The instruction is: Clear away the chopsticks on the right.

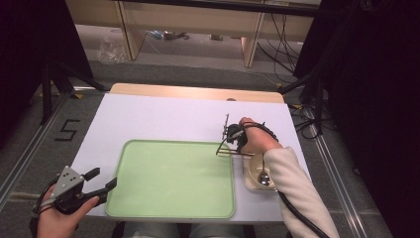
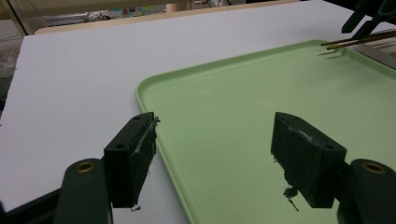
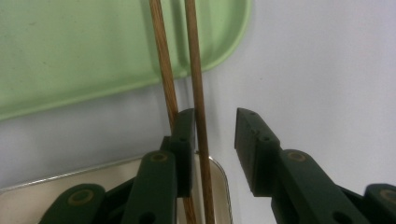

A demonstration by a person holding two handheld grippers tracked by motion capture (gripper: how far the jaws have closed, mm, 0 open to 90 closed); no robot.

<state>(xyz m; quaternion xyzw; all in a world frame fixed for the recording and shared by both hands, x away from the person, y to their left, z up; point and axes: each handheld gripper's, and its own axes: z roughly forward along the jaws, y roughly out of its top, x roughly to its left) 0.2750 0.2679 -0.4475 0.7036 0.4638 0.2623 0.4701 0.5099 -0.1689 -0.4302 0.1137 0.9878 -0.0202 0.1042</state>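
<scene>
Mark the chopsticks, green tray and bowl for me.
chopsticks [image 3: 166, 74], right gripper view, mid-shaft of the left stick
green tray [image 1: 173, 173], high view, bare floor of the tray
bowl [image 1: 253, 171], high view, bare inner wall

Chopsticks [image 1: 233, 152] span bowl [image 1: 253, 179] and tray [image 1: 173, 208] rim; bowl right of tray.

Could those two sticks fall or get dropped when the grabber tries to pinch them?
Maybe. In the right gripper view the right gripper is open, and one of the chopsticks lies between its fingers while the other runs outside them, so it might catch just one. The sticks rest across the bowl rim and could roll or tip. A nudge might also rattle the spoon inside.
</scene>
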